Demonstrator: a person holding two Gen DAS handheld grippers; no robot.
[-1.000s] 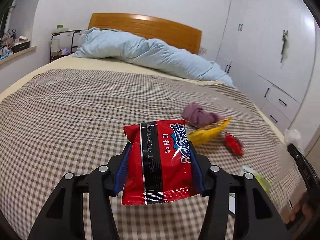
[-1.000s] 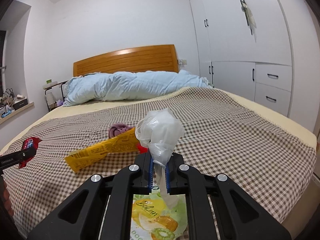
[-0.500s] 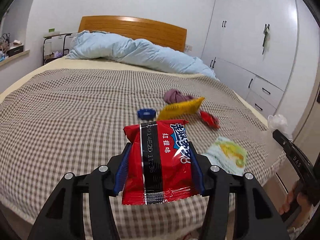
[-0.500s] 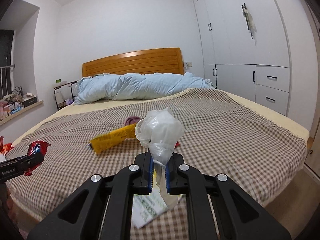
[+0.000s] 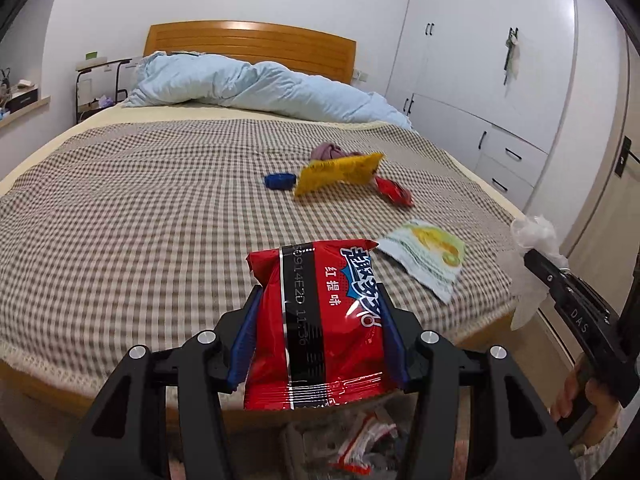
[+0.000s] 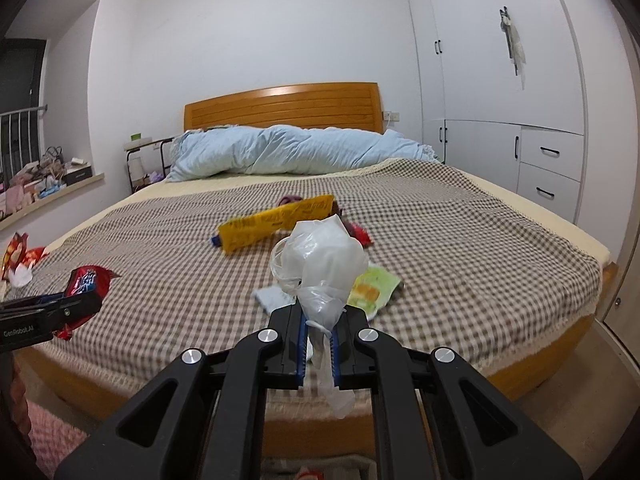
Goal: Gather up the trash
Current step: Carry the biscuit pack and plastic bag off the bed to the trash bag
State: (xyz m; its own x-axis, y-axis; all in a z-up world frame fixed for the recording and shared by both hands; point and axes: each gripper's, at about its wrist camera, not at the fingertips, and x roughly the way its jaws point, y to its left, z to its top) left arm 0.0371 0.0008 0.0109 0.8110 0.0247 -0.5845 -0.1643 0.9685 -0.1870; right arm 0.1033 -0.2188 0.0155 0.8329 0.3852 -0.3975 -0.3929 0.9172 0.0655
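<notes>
My left gripper (image 5: 318, 316) is shut on a red snack bag (image 5: 320, 320), held past the foot of the bed. My right gripper (image 6: 319, 336) is shut on a crumpled clear plastic bag (image 6: 320, 264); it shows at the right of the left wrist view (image 5: 532, 236). On the checked bedspread (image 5: 140, 200) lie a yellow wrapper (image 5: 338, 172), a blue cap (image 5: 280, 181), a small red wrapper (image 5: 394, 191), a purple cloth (image 5: 326, 151) and a green-and-white fruit packet (image 5: 428, 252). Below my left gripper, trash (image 5: 360, 448) lies in a container on the floor.
A light blue duvet (image 5: 256, 88) lies by the wooden headboard (image 5: 252, 40). White wardrobes and drawers (image 5: 500, 80) line the right wall. A window ledge with clutter (image 6: 44, 176) is at the left. More wrappers (image 6: 18, 260) show at the left edge of the right wrist view.
Both grippers have pulled back from over the bed to beyond its foot edge, each still holding its item. The floor and trash below have come into view.
</notes>
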